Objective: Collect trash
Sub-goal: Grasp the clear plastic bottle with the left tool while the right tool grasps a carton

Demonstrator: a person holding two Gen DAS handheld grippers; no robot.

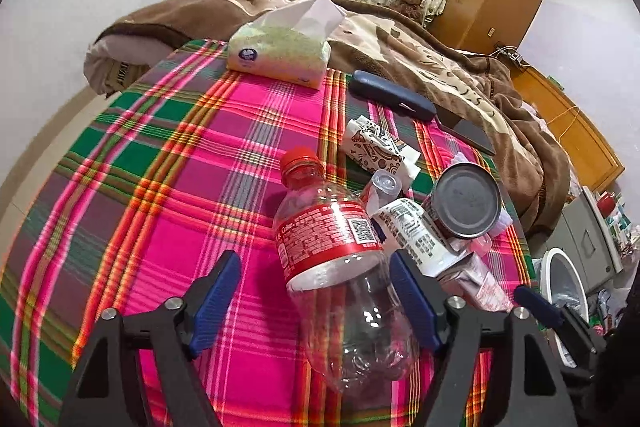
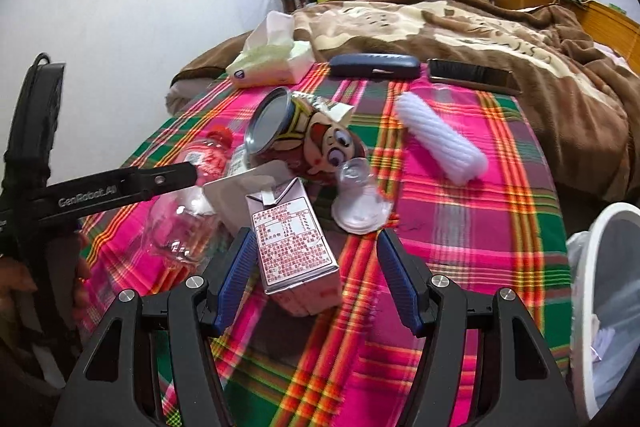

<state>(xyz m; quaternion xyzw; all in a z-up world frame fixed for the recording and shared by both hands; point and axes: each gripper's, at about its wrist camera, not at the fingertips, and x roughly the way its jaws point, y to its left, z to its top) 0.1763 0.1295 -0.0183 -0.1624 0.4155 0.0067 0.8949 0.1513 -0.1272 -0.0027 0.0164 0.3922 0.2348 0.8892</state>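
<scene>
Both claws tilt downward, spread wide and gripping nothing: left claw point(image 1: 314, 293) straddles the red-labelled bottle point(image 1: 340, 259) at six o'clock, right claw point(image 2: 316, 281) the carton point(image 2: 294, 247); "GenRobot.AI" legible at nine o'clock.

Clear glossy plastic bottle point(image 1: 344, 267), dull metal can point(image 1: 466, 201) (smooth lid), woven plaid cloth point(image 1: 160, 167), matt paper carton point(image 2: 294, 247).

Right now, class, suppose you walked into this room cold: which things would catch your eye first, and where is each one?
The loud pink and green plaid cloth covering the table grabs attention first. On it lies an empty plastic bottle with a red label, between the open left gripper fingers. Beside it, a cartoon-printed can lies tipped behind a drink carton that sits between the open right gripper fingers.
</scene>
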